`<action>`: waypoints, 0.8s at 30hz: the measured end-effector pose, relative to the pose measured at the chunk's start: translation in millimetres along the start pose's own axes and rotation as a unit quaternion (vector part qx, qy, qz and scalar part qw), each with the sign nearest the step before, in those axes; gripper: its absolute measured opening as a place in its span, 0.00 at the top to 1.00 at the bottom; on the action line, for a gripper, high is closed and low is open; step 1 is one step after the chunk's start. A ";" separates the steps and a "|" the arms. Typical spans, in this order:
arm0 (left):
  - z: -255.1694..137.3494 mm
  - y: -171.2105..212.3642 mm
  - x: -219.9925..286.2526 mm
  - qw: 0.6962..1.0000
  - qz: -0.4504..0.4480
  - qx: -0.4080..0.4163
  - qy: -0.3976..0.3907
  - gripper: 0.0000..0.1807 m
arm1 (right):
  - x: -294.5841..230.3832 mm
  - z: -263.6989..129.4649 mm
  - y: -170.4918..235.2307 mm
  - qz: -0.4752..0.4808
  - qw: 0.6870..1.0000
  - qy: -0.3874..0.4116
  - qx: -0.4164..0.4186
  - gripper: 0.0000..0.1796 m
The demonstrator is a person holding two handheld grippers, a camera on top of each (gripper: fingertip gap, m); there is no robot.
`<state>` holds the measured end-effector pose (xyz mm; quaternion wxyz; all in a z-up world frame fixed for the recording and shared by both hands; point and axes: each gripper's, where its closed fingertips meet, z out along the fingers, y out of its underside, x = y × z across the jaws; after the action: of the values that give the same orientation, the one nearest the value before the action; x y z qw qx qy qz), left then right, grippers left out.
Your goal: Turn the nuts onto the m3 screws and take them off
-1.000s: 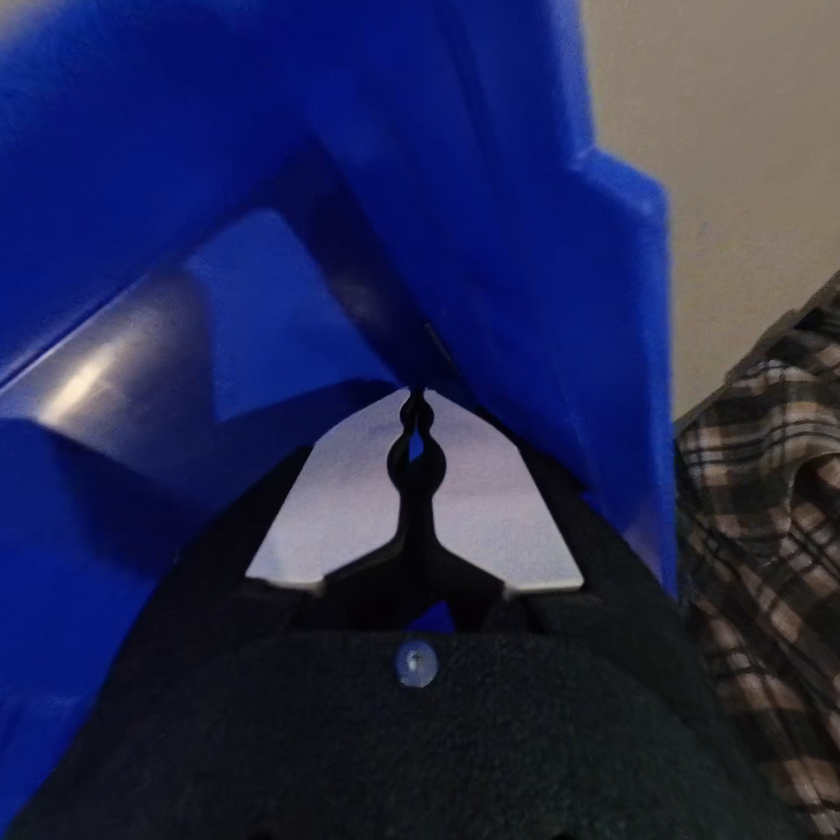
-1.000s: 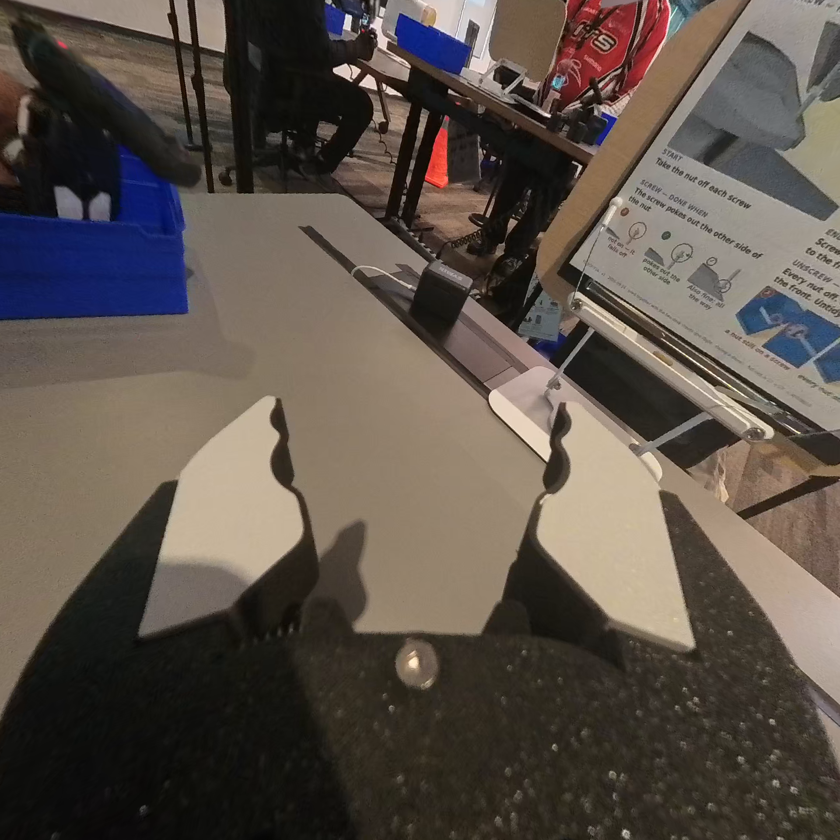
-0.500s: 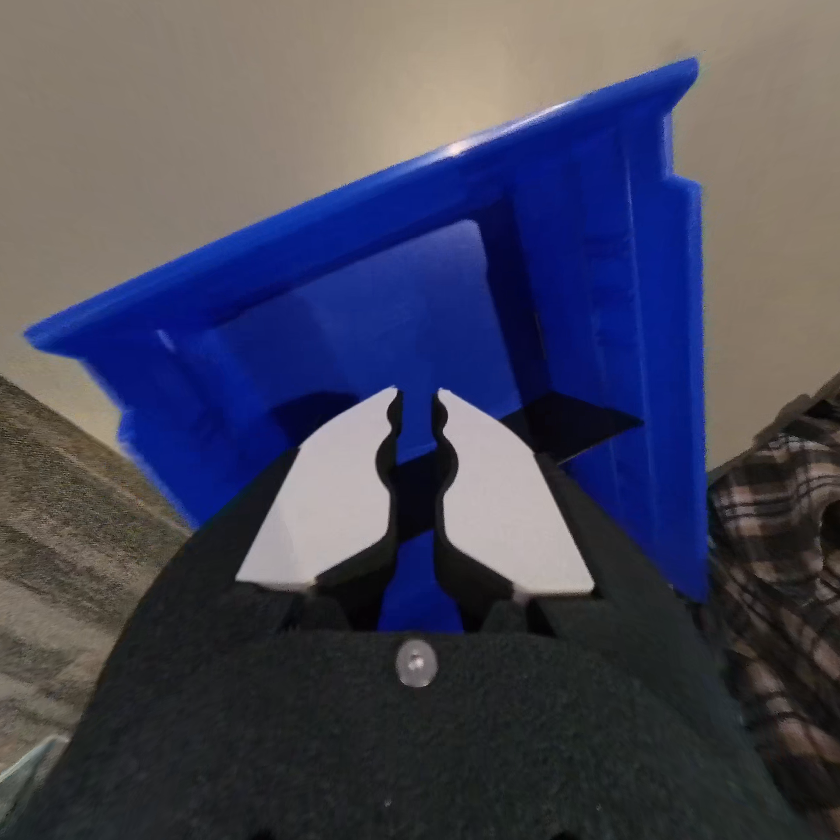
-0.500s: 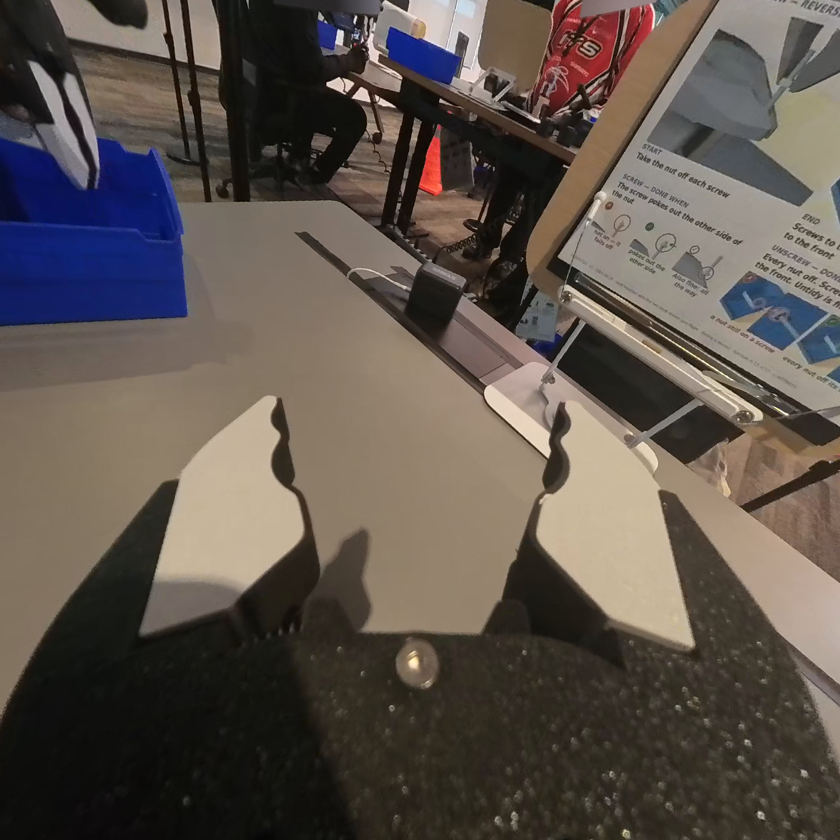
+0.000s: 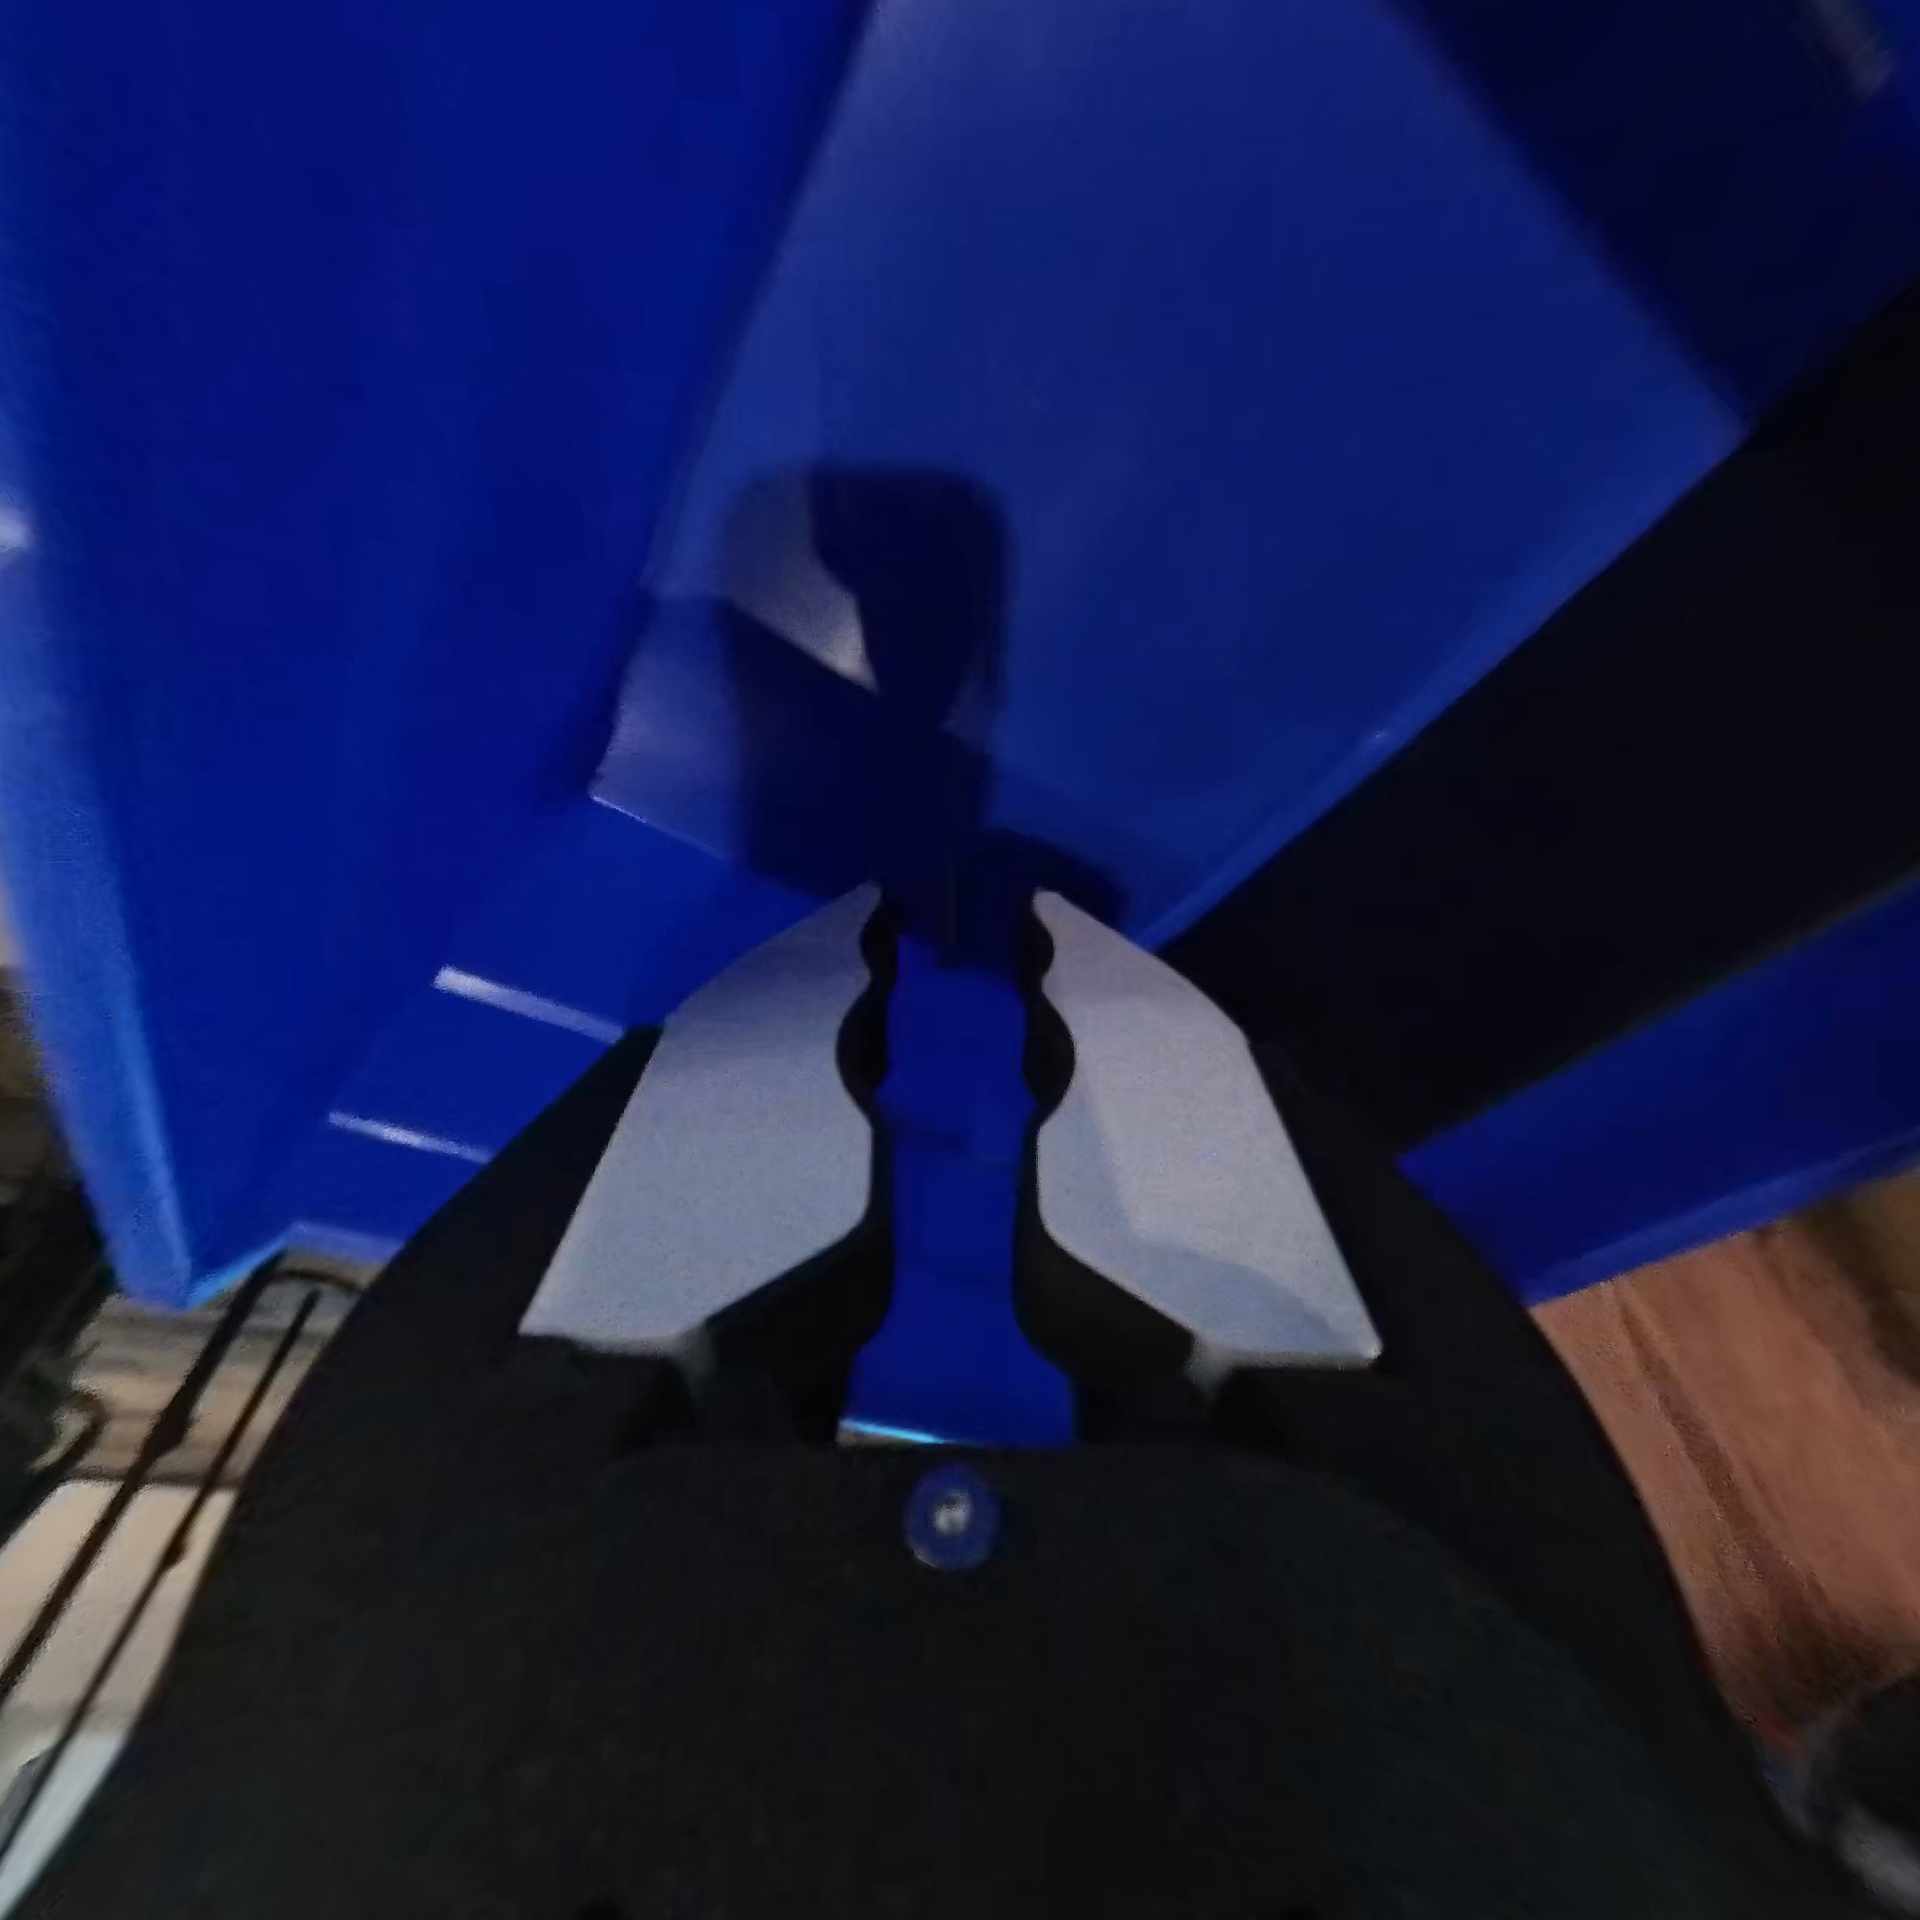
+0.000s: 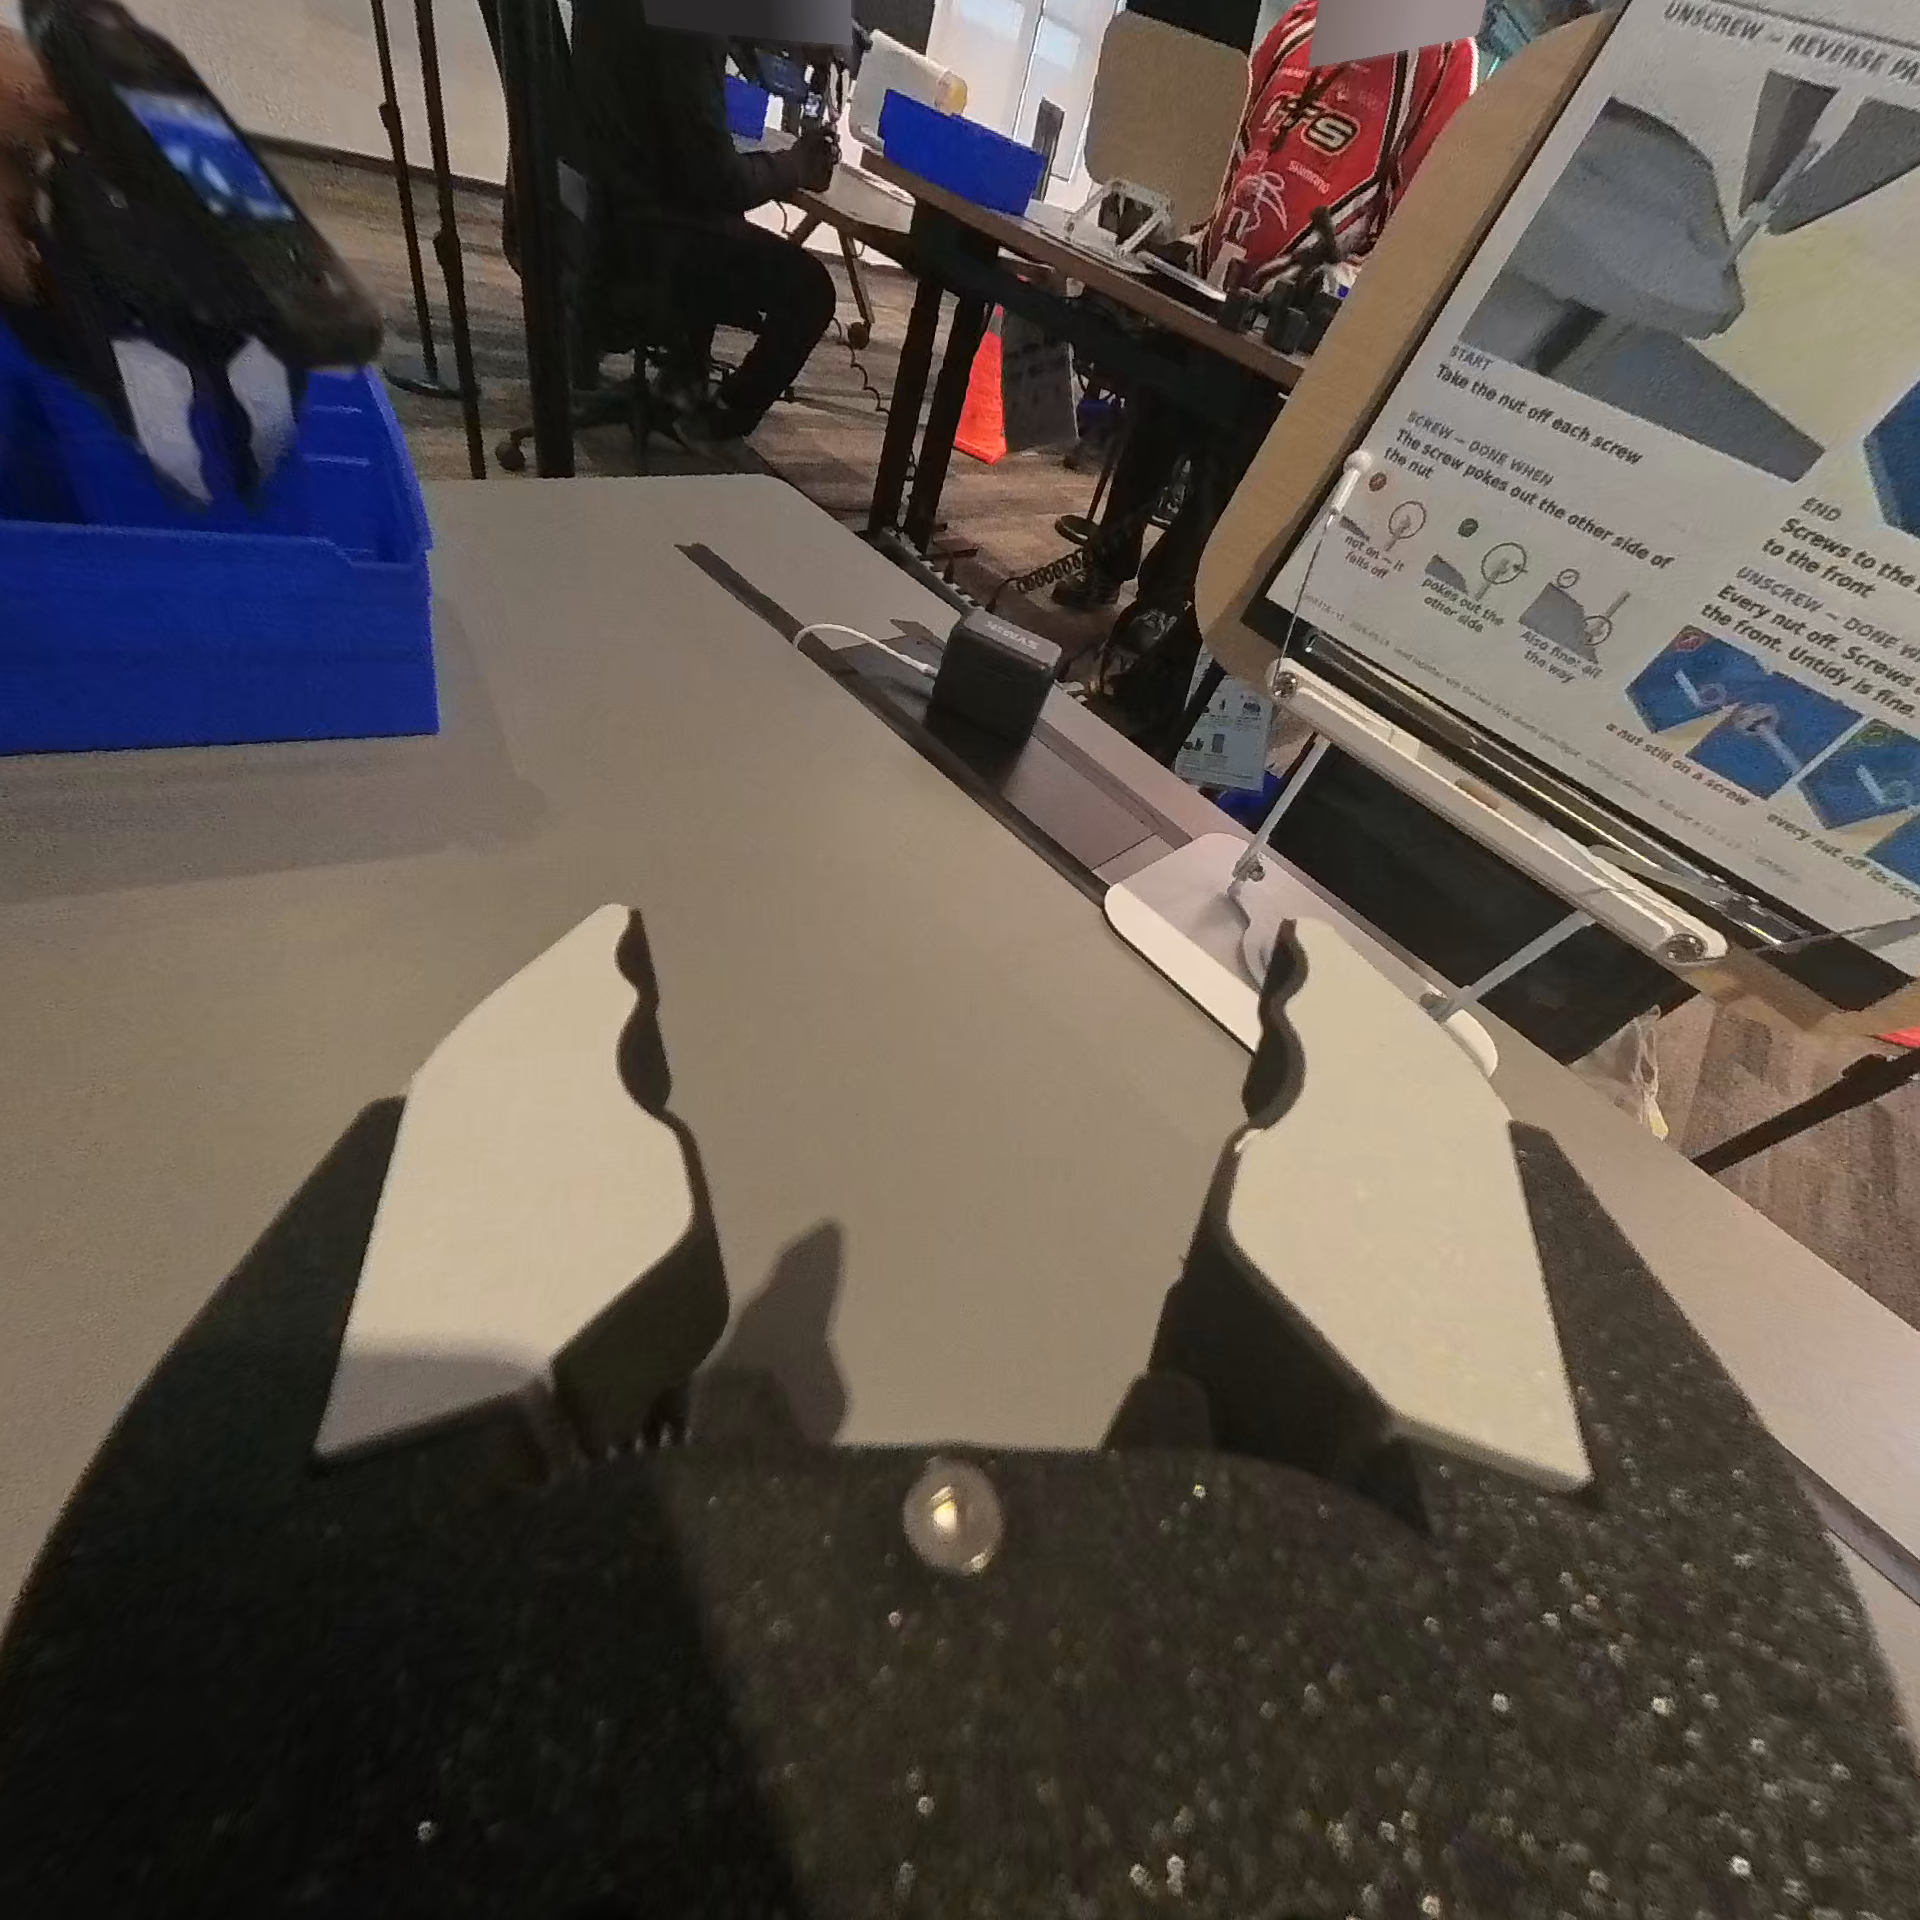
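Note:
My left gripper point(image 5: 956, 906) points down into a blue plastic bin point(image 5: 1195, 436), its jaws a narrow gap apart with nothing between them. Its shadow falls on the bin floor. The view is blurred and I make out no screws or nuts. In the right wrist view the left gripper point(image 6: 220, 480) hangs over the same blue bin point(image 6: 218, 634) at the far left of the grey table point(image 6: 727, 831). My right gripper point(image 6: 956, 925) is wide open and empty, low over the table.
An instruction board point(image 6: 1621, 436) on a white stand point(image 6: 1174, 914) stands at the right. A black charger block point(image 6: 992, 670) with a white cable sits in a slot along the table's far edge. People sit at tables behind.
My left gripper has opened from shut to a narrow gap, lifted out of the bin, then dropped back down into it. My right gripper has stayed open and nearly still.

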<state>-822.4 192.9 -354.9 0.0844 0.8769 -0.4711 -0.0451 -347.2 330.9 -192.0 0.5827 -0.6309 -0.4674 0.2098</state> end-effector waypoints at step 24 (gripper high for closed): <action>28.9 22.1 -2.5 0.970 0.111 -0.211 -0.042 0.87 | 4.9 -14.1 -1.9 -0.002 1.000 0.011 0.006 0.39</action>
<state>-846.4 180.0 -379.0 0.2522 0.7789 -0.5482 -0.1705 -334.2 327.2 -185.6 0.5921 -0.6286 -0.4608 0.2046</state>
